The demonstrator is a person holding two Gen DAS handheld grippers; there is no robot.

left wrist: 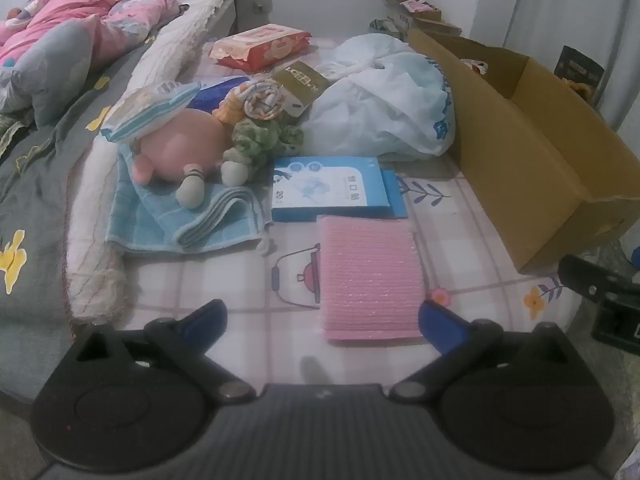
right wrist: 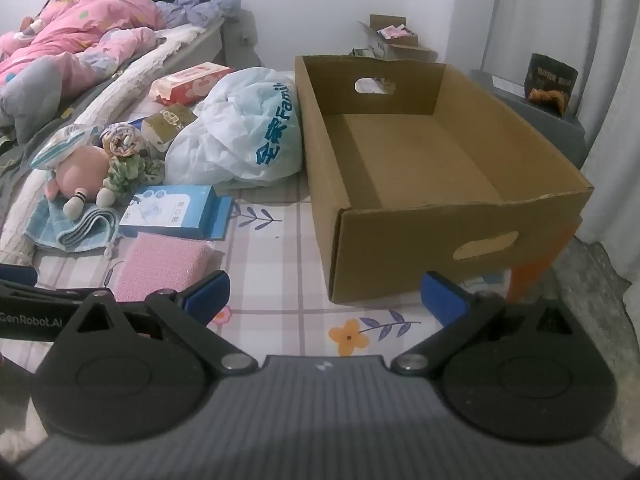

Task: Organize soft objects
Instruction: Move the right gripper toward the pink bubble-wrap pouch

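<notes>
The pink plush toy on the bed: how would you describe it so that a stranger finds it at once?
Start at the big open cardboard box and go left, past the white plastic bag. Behind the blue flat box, the pink plush toy lies on a light blue towel. It alone has a round pink body and grey feet.

A home bedroom: a bed [right wrist: 276, 240] with a checked sheet, a pink quilt [right wrist: 80, 28] at its head, curtains [right wrist: 600, 60] beside it.

Checked sheet [left wrist: 240, 280] under cardboard box [right wrist: 440, 152], pink cloth [left wrist: 370, 280].
</notes>
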